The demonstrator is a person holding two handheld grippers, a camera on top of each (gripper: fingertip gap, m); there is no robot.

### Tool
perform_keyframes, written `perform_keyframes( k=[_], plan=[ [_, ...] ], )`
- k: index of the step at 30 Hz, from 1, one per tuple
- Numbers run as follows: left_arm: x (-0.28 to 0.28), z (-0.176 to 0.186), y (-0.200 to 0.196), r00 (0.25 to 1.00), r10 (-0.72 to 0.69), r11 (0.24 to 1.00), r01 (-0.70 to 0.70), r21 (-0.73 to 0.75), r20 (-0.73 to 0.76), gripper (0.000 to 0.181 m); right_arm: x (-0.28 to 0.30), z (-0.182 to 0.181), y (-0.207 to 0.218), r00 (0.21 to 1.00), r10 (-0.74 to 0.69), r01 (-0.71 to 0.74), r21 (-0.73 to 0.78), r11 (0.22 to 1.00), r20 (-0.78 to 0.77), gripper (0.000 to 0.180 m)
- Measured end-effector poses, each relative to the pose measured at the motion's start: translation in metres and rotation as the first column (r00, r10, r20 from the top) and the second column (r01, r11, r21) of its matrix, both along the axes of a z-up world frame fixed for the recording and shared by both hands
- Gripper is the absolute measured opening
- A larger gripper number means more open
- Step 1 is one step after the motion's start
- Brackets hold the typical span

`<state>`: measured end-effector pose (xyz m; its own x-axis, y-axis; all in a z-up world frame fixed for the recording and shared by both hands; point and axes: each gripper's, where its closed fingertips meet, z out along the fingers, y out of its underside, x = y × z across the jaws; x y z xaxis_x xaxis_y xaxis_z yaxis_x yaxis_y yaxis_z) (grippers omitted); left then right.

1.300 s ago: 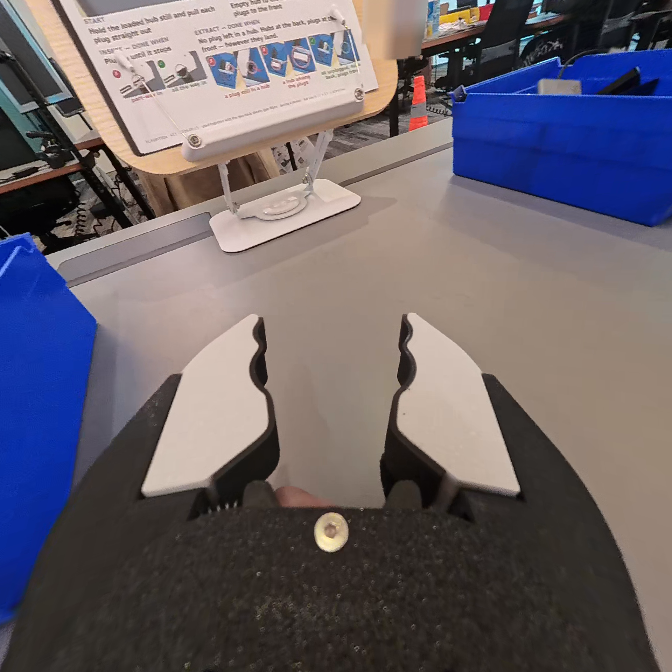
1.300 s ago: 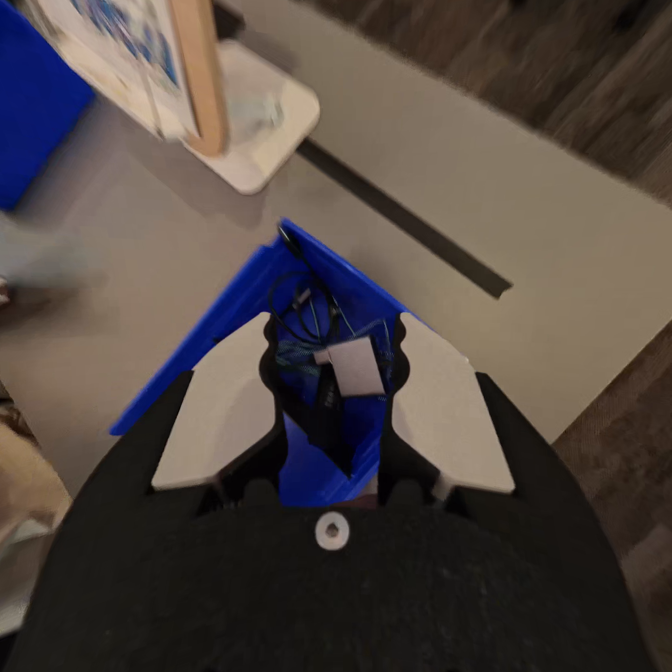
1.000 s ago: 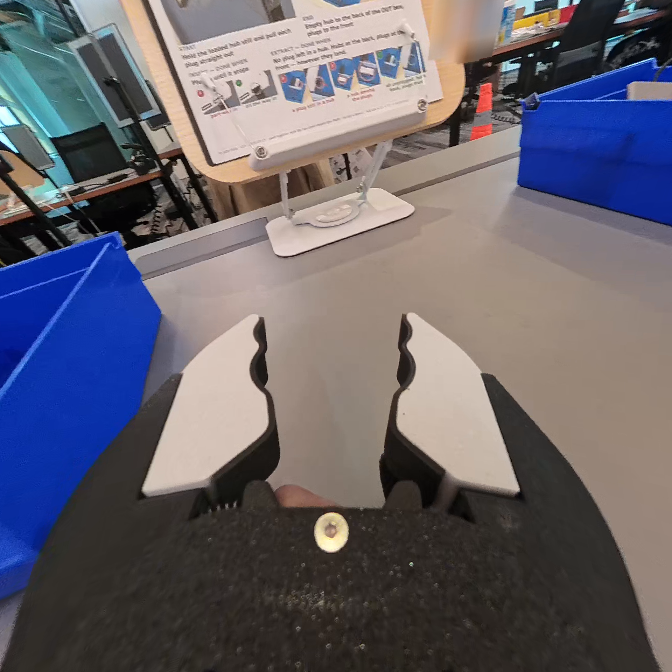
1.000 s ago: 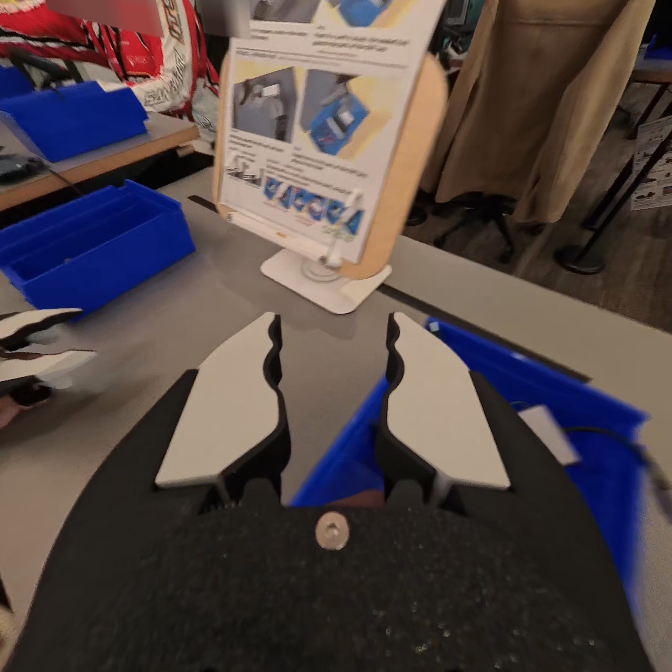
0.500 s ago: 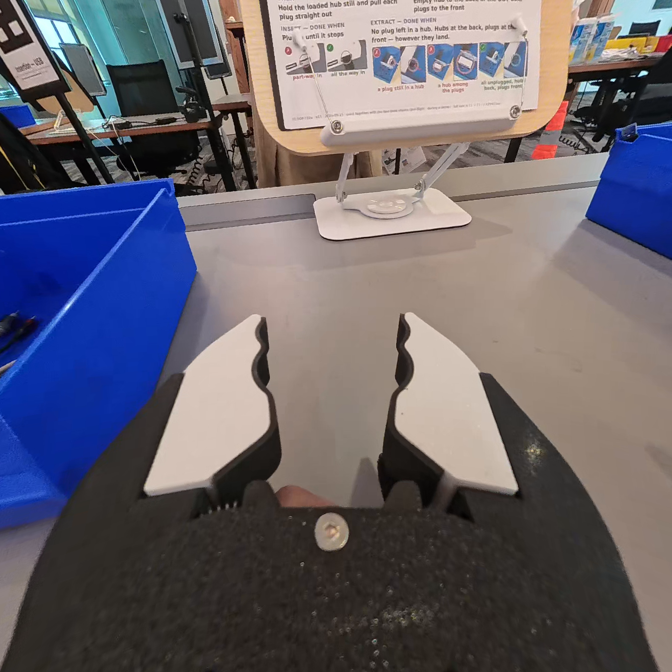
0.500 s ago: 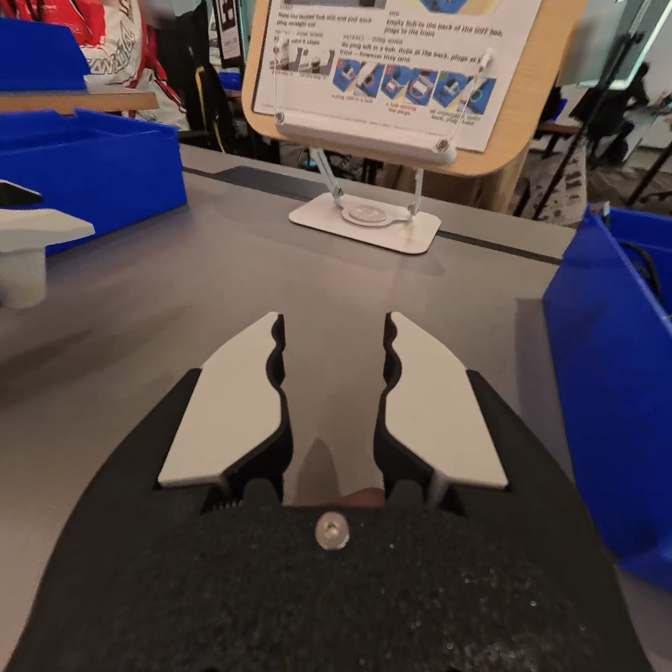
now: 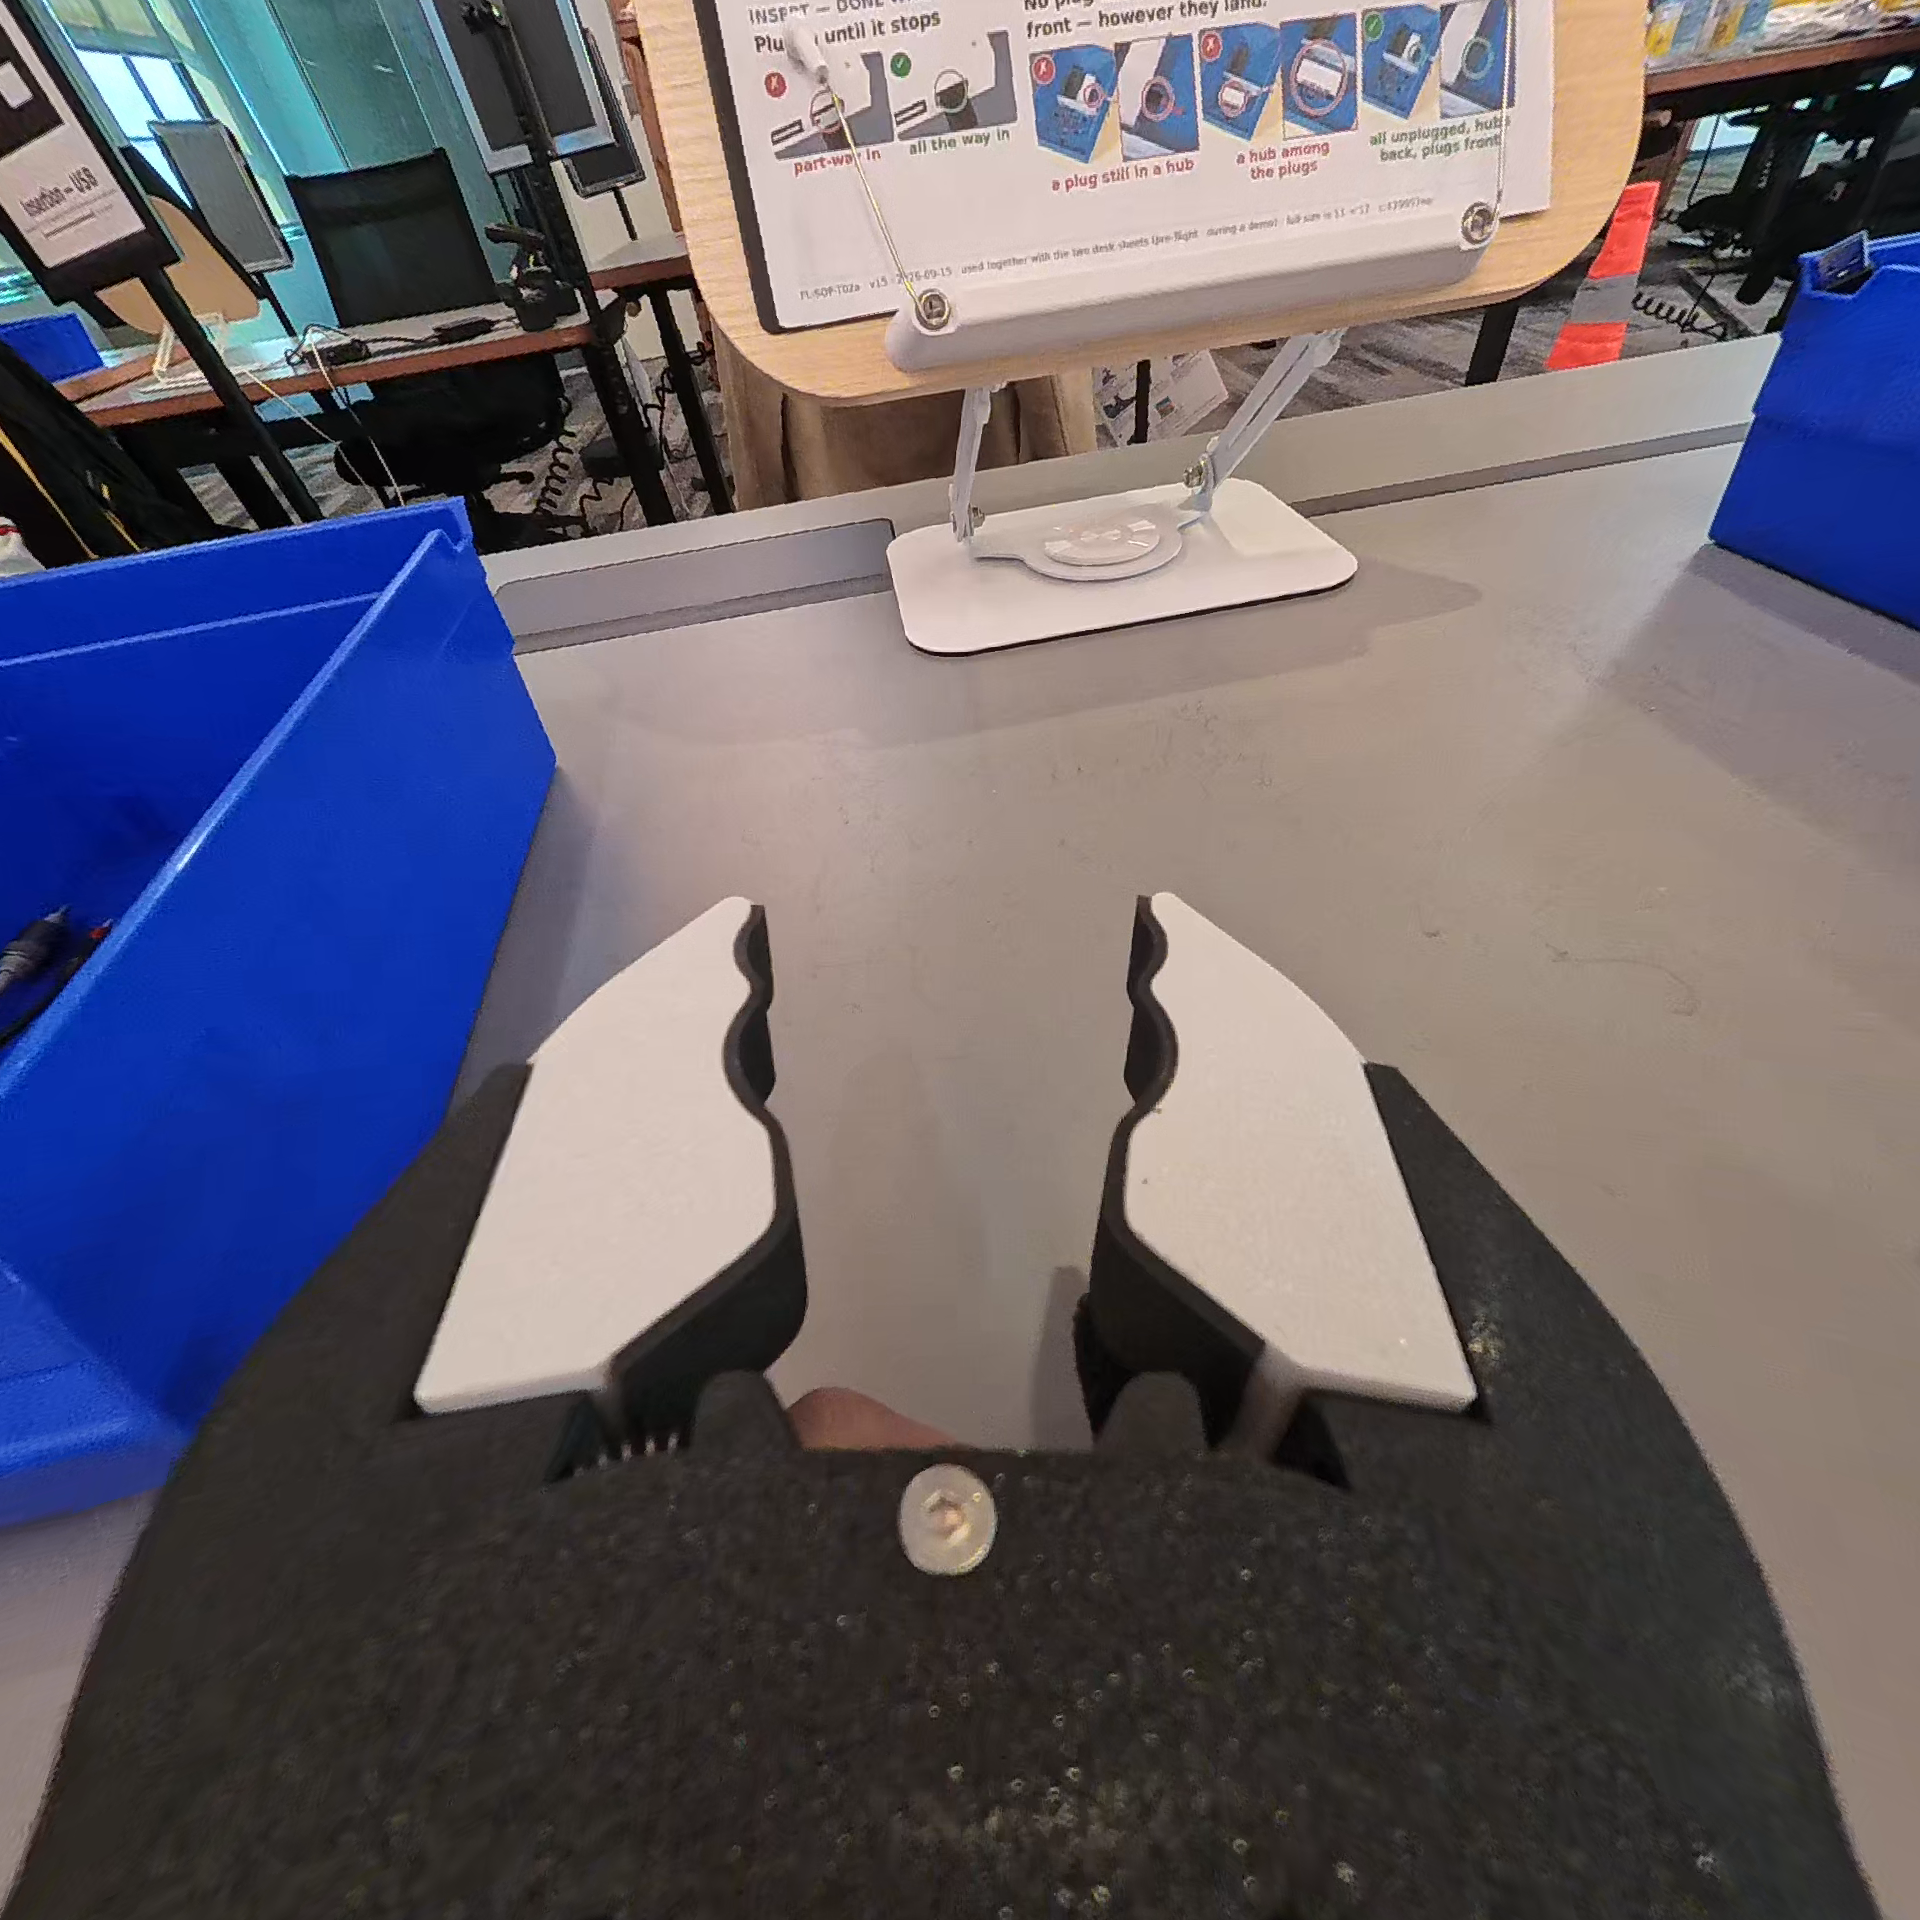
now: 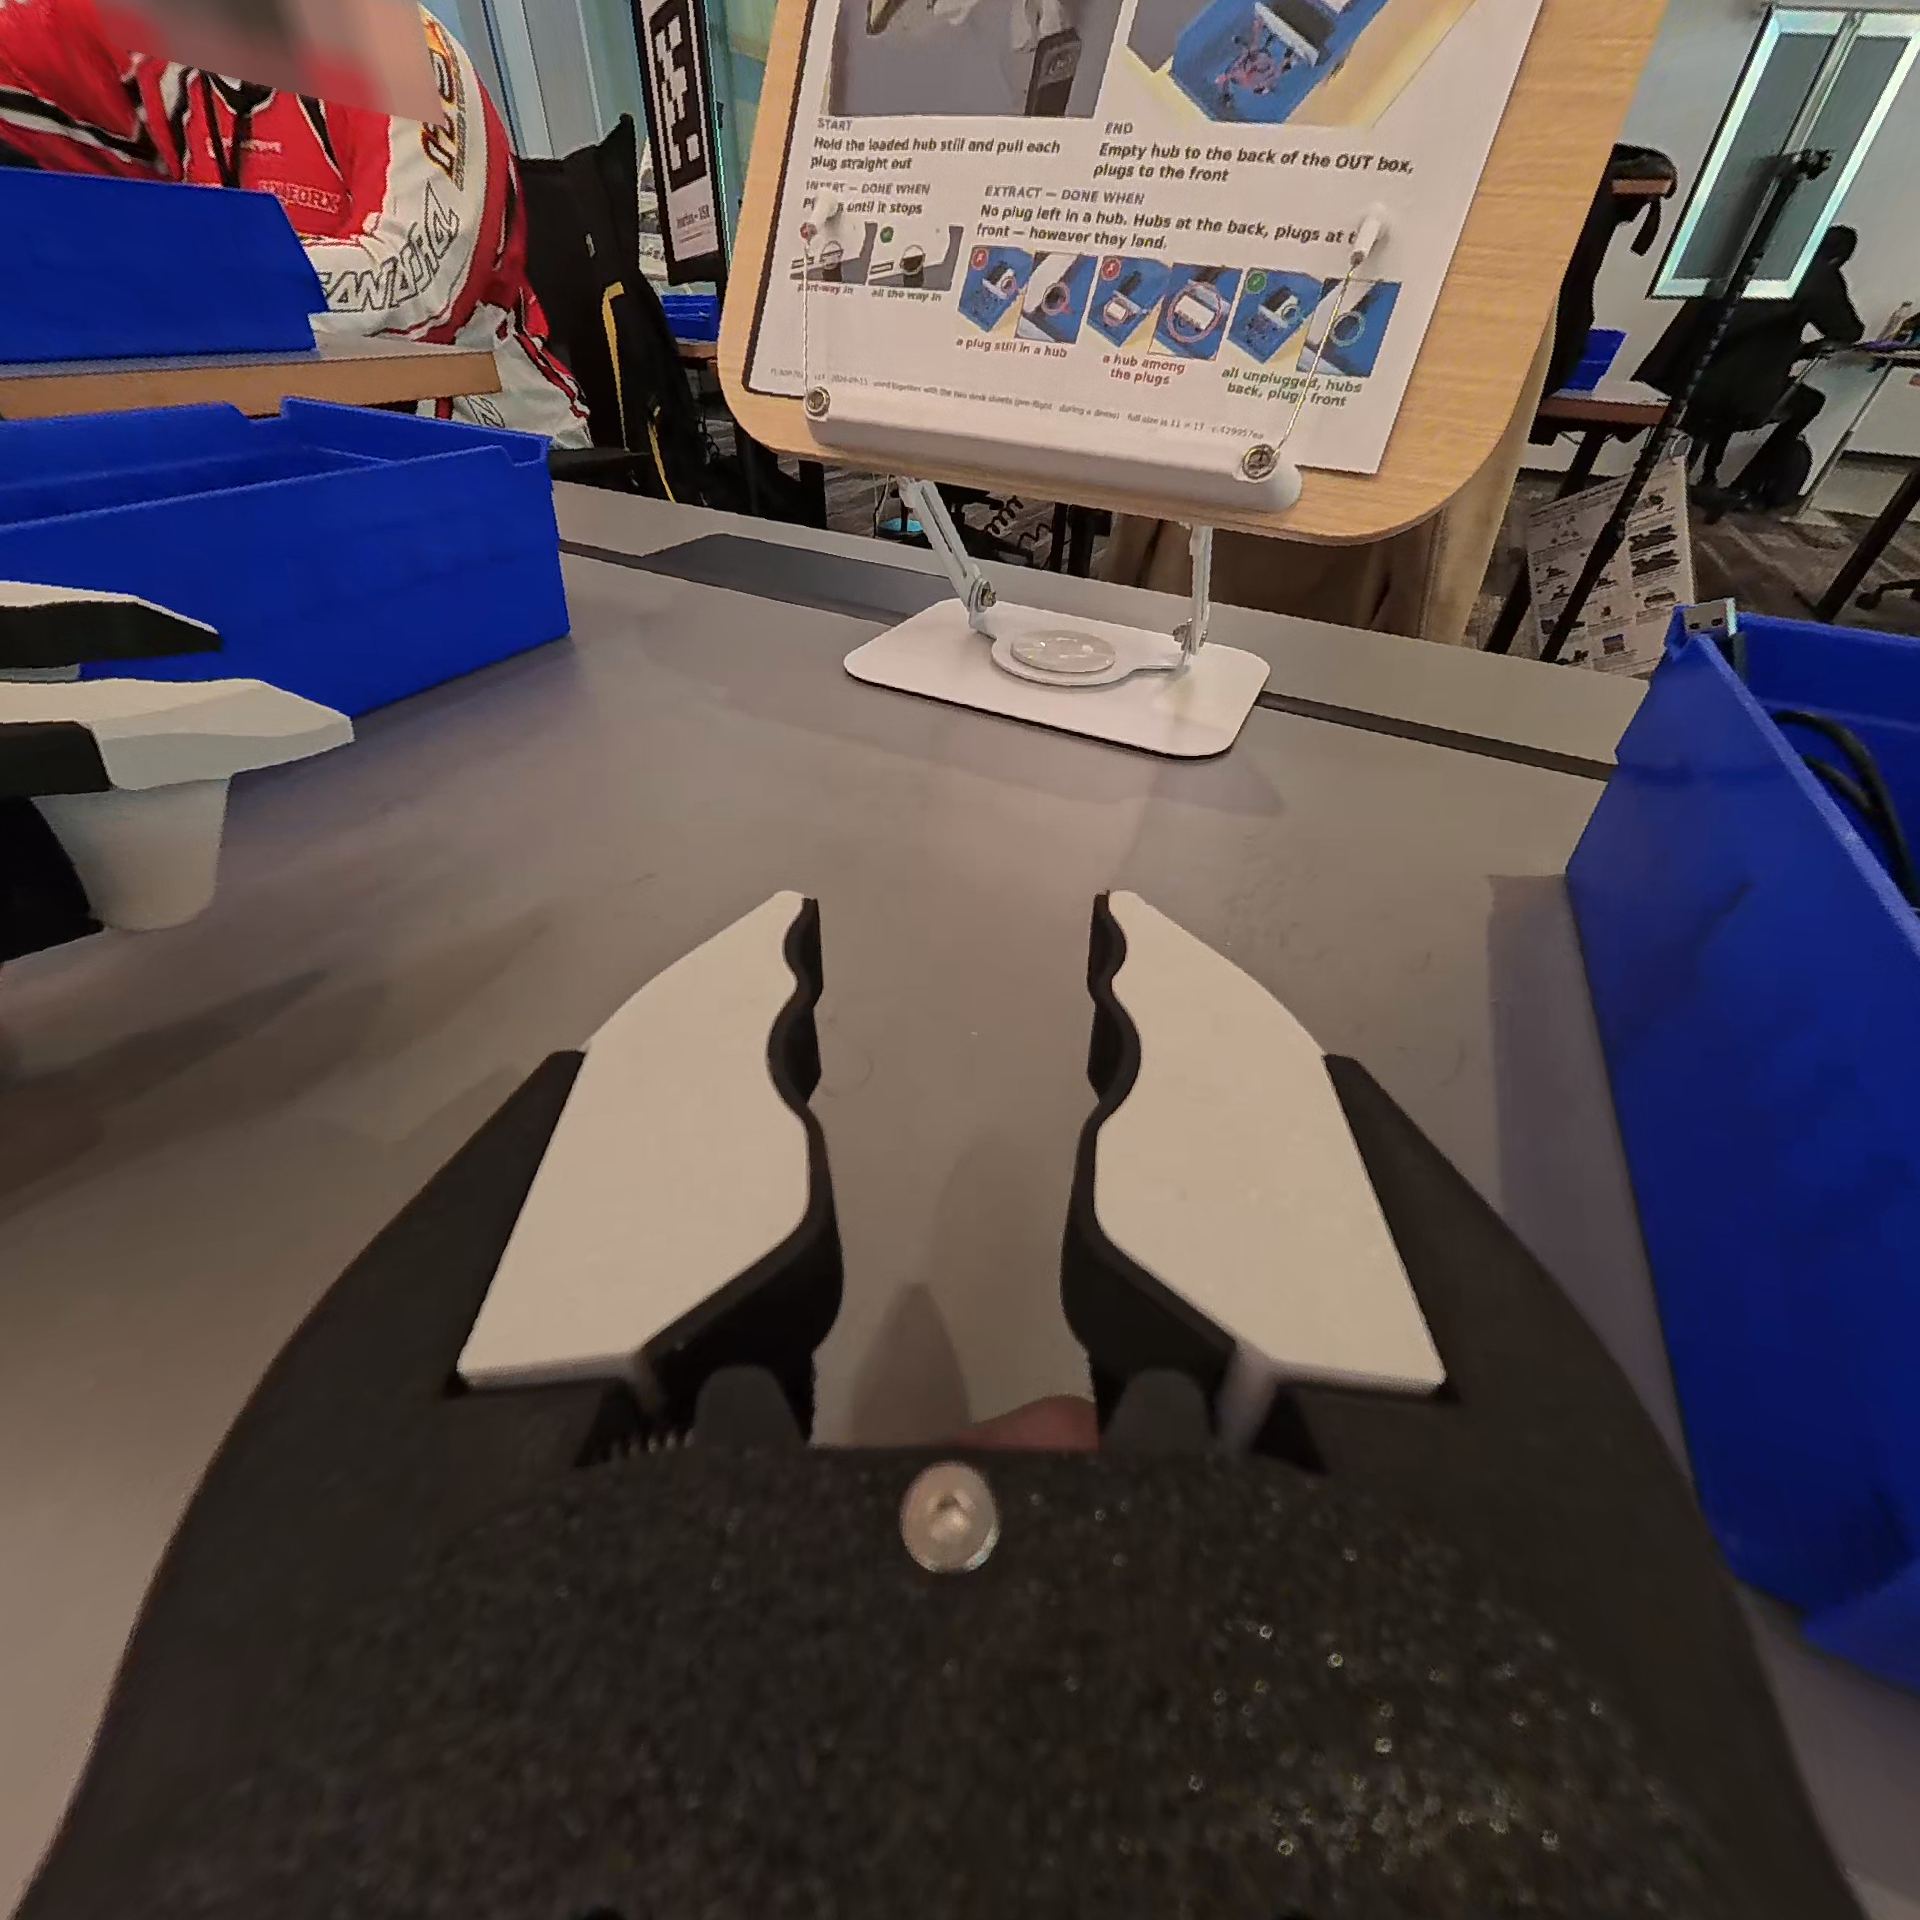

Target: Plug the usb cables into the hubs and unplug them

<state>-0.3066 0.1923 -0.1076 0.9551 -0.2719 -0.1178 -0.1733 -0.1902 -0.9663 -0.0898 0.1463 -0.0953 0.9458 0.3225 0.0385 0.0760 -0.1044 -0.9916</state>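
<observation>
USB cable [image 8: 1844,774]: black, partly visible inside blue bin [image 8: 1745,1091] at right table edge; plug tip [image 8: 1704,620] pokes above bin's rear corner. Hubs not discernible. Left gripper [image 7: 951,914] low over bare grey table [image 7: 1351,883], jaws spread, nothing held. Right gripper [image 8: 954,914] likewise spread, empty. Second blue bin [image 7: 260,935] at left. Instruction board on white stand [image 7: 1122,571] at table's far edge.

**Workroom Beyond the Grey Table**

A grey table [image 7: 1247,831] fronts an open office of wooden desks [image 7: 343,353], black chairs [image 7: 405,239] and dark patterned carpet [image 8: 1745,561]. Teal-tinted glass partitions [image 7: 135,94] stand behind; an orange cone [image 7: 1605,281] marks the floor.
</observation>
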Motion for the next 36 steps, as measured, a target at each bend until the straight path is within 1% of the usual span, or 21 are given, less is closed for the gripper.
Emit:
perform_keyframes(
  k=[3,5,7,10,13,15,16,18,19,21,22,26,27,29,30,31,33,34,36],
  plan=[
    [0.002,-0.002,0.0,1.0,-0.014,1.0,0.014,-0.014,-0.002,0.066,0.0,0.0,-0.007,0.997,0.038,-0.041,-0.043,0.998,-0.072,0.049],
    [0.003,-0.006,0.001,1.0,-0.024,0.999,0.024,-0.038,-0.007,0.069,0.017,0.008,-0.018,0.992,0.019,-0.026,-0.054,0.998,-0.126,0.051],
    [0.004,-0.007,0.002,1.0,-0.029,0.998,0.028,-0.048,-0.006,0.069,0.041,0.024,-0.029,0.989,-0.016,0.014,-0.012,1.0,-0.148,0.049],
    [0.005,-0.008,0.003,0.999,-0.03,0.998,0.03,-0.055,-0.01,0.069,0.076,0.041,-0.032,0.984,-0.083,0.087,0.022,0.996,-0.155,0.051],
    [0.005,-0.008,0.002,0.999,-0.035,0.998,0.034,-0.05,-0.012,0.069,0.108,0.05,-0.032,0.974,-0.156,0.166,0.049,0.985,-0.162,0.053],
    [0.006,-0.008,0.002,0.999,-0.036,0.998,0.035,-0.048,-0.015,0.069,0.132,0.052,-0.035,0.961,-0.217,0.231,0.07,0.97,-0.169,0.052],
    [0.006,-0.008,0.002,0.999,-0.037,0.998,0.036,-0.049,-0.02,0.069,0.147,0.049,-0.035,0.949,-0.271,0.284,0.067,0.956,-0.164,0.053],
    [0.008,-0.01,0.002,0.998,-0.04,0.998,0.038,-0.055,-0.038,0.069,0.17,0.035,-0.033,0.925,-0.349,0.353,0.001,0.936,-0.153,0.056],
    [0.009,-0.01,0.002,0.998,-0.043,0.998,0.04,-0.056,-0.05,0.069,0.173,0.025,-0.03,0.923,-0.355,0.352,-0.05,0.935,-0.145,0.058],
    [0.011,-0.012,0.002,0.996,-0.048,0.998,0.044,-0.054,-0.078,0.069,0.17,0.006,-0.023,0.93,-0.343,0.325,-0.141,0.935,-0.133,0.061],
    [0.012,-0.012,0.002,0.995,-0.049,0.998,0.044,-0.052,-0.092,0.069,0.163,-0.001,-0.02,0.941,-0.313,0.29,-0.169,0.942,-0.13,0.061],
    [0.016,-0.014,0.001,0.989,-0.054,0.998,0.049,-0.046,-0.137,0.069,0.131,-0.02,-0.016,0.968,-0.216,0.176,-0.267,0.948,-0.128,0.055],
    [0.017,-0.014,0.001,0.988,-0.056,0.998,0.05,-0.045,-0.141,0.069,0.127,-0.022,-0.016,0.968,-0.221,0.184,-0.269,0.945,-0.114,0.06],
    [0.017,-0.014,0.0,0.988,-0.057,0.998,0.051,-0.046,-0.14,0.069,0.117,-0.024,-0.015,0.974,-0.207,0.175,-0.269,0.947,-0.092,0.064],
    [0.016,-0.014,0.001,0.989,-0.057,0.998,0.051,-0.047,-0.137,0.069,0.107,-0.024,-0.015,0.979,-0.173,0.138,-0.28,0.95,-0.107,0.062],
    [0.016,-0.014,0.001,0.989,-0.058,0.997,0.052,-0.049,-0.134,0.069,0.092,-0.025,-0.015,0.984,-0.112,0.067,-0.291,0.954,-0.142,0.061],
    [0.016,-0.015,0.001,0.99,-0.059,0.997,0.052,-0.054,-0.131,0.069,0.064,-0.027,-0.02,0.981,0.012,-0.076,-0.326,0.942,-0.194,0.042],
    [0.016,-0.014,0.001,0.99,-0.06,0.997,0.053,-0.052,-0.131,0.069,0.06,-0.026,-0.022,0.978,0.016,-0.086,-0.333,0.939,-0.208,0.047],
    [0.016,-0.012,-0.001,0.99,-0.058,0.998,0.054,-0.034,-0.132,0.069,0.065,-0.014,-0.028,0.984,-0.001,-0.052,-0.29,0.956,-0.181,0.05]
  ],
)
